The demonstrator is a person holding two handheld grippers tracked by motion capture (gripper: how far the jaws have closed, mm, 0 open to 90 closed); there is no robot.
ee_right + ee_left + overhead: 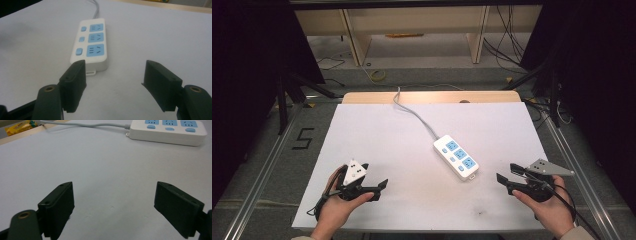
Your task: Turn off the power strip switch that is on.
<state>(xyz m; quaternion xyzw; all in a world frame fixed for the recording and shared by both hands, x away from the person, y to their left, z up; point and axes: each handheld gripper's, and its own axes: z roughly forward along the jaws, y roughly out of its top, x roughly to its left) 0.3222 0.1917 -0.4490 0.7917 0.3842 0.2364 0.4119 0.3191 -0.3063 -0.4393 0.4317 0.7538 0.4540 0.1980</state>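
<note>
**Two spread grippers flank a power strip**

The left gripper point(374, 186) sits at the near left of the white table point(377, 130), held in the person's left hand point(337, 207). Its jaws stand wide apart with nothing between them; in the left gripper view the gripper point(113, 207) hangs over bare table surface point(100, 170). A grey three-cornered plate point(354, 171) rides on top of it.

Ahead of this gripper and off to its right lies the strip point(456, 157), white with three blue sockets and small blue switches beside them. It rests flat and at a slant on the table, well apart from the left jaws. In the left gripper view the strip point(167, 131) shows at the far upper right, its grey cord point(85, 124) running away to the left. From above, the cord point(414, 114) leads off the far edge of the table.

The right gripper point(506, 174) is at the near right, in the right hand point(549, 210), with its own plate point(546, 167) on top. Its jaws are also spread and empty. In the right gripper view the gripper point(113, 82) points at the strip point(90, 46), which lies just ahead of the left jaw, near its tip; whether they touch I cannot tell.
</note>
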